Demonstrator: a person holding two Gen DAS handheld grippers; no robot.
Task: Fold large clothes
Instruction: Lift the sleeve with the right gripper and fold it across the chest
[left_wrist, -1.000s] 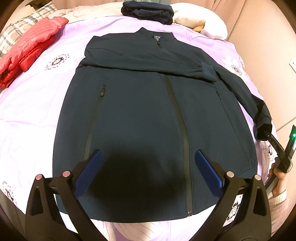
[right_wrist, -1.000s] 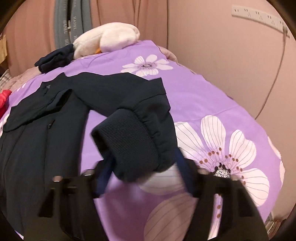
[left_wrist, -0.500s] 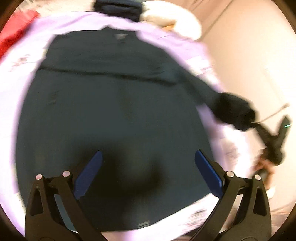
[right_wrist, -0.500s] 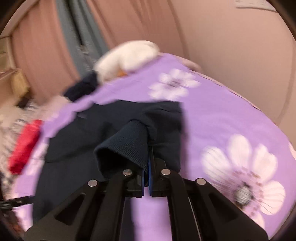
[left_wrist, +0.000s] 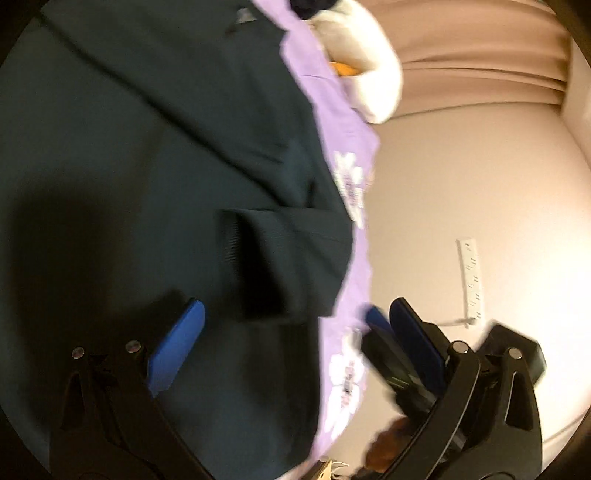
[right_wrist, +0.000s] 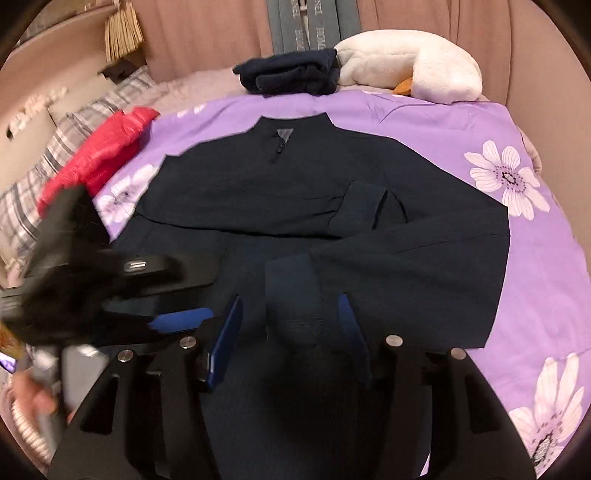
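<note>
A large navy zip jacket (right_wrist: 295, 199) lies flat on a purple flowered bedspread (right_wrist: 535, 258). Both sleeves are folded across its front; the right sleeve's ribbed cuff (right_wrist: 291, 291) rests just in front of my right gripper (right_wrist: 291, 332), which is open with the cuff lying between its blue pads. My left gripper (left_wrist: 295, 339) is open and empty over the jacket's right edge (left_wrist: 325, 258). The left gripper also shows blurred in the right wrist view (right_wrist: 110, 295). The right gripper's blue pad shows in the left wrist view (left_wrist: 380, 321).
A red puffer jacket (right_wrist: 107, 147) lies at the left. A folded dark garment (right_wrist: 291, 74) and a white plush (right_wrist: 413, 66) sit at the bed's head. A wall with a power strip (left_wrist: 471, 277) runs along the right of the bed.
My right gripper carried the sleeve cuff across onto the jacket front and opened, letting it go. My left gripper swung to the right toward the jacket's right edge.
</note>
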